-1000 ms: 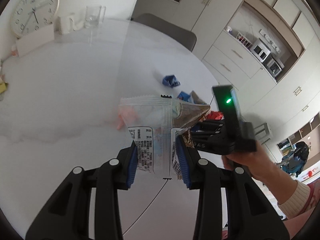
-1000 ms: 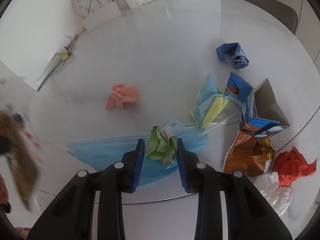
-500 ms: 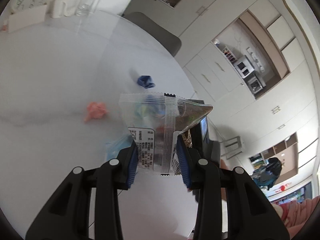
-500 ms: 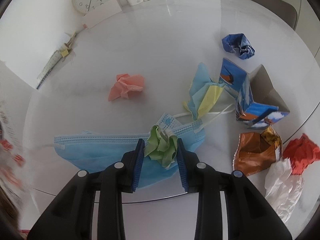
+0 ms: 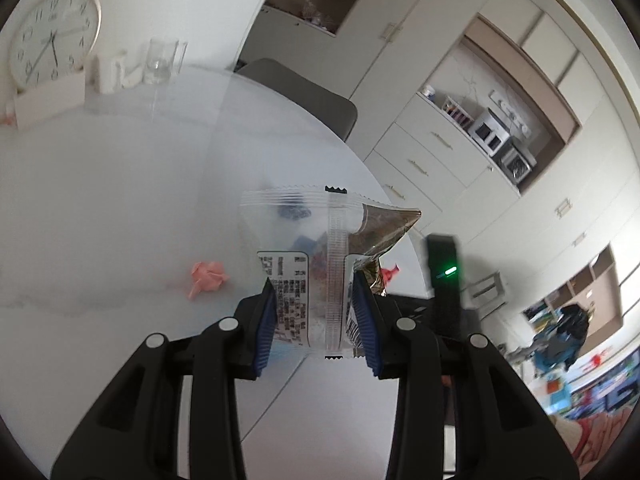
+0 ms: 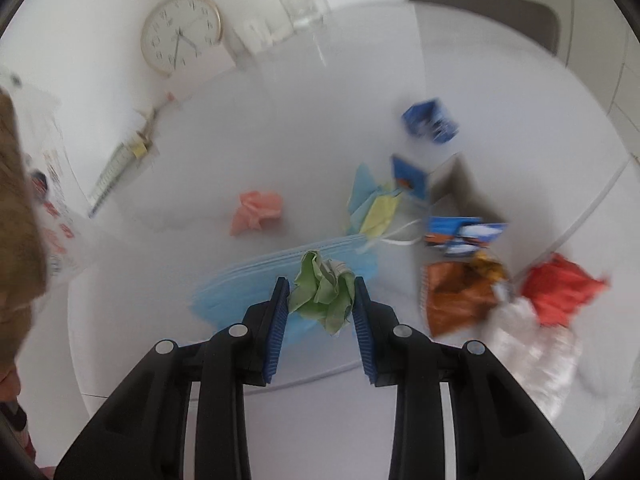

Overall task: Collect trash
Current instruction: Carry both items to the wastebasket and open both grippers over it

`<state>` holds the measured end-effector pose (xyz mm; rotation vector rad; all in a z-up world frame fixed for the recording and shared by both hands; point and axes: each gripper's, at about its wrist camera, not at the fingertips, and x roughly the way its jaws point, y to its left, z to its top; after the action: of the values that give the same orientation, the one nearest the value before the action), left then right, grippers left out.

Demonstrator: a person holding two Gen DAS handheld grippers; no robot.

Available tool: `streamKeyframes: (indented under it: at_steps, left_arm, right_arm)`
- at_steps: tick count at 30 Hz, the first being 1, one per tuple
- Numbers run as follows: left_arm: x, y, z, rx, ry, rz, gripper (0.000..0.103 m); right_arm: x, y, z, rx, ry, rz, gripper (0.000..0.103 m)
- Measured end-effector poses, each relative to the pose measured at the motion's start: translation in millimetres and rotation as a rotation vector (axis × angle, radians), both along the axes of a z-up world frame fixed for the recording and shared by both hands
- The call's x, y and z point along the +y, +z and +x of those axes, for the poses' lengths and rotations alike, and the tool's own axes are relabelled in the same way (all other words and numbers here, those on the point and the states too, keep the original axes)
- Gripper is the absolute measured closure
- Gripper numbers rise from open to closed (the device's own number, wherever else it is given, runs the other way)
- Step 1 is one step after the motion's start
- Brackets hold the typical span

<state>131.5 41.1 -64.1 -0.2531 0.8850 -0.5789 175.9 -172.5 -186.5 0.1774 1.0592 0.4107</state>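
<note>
The left gripper [image 5: 316, 320] pinches a clear wrapper [image 5: 308, 256] above the tabletop [image 5: 120, 200], while only the right view shows the right gripper [image 6: 320, 312] squeezing a green paper wad [image 6: 326, 294], red scrap [image 6: 560, 288] at three o'clock.

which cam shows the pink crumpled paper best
The right wrist view: the pink crumpled paper lies in the open on the white table, nothing covering it, though slightly blurred. In the left wrist view it is smaller, just left of the clear wrapper.
</note>
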Motion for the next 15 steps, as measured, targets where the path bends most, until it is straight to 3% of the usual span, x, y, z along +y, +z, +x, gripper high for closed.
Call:
streamKeyframes:
  at_steps: [4, 7, 15]
  left_arm:
    - [-13.4, 14.1, -32.5, -0.021, -0.049, 0.051, 0.067]
    - [-45.3, 17.0, -60.6, -0.038, -0.122, 0.119, 0.067]
    - [-181.5, -32.5, -148.5, 0.014, -0.488, 0.269, 0.067]
  right_arm:
    - [-33.5, 32.8, -55.7, -0.059, -0.04, -0.03, 0.071]
    - [-61.8, 49.0, -106.3, -0.07, -0.082, -0.065, 0.071]
    - [-142.0, 50.3, -254.0, 0.019, -0.272, -0.16, 0.071]
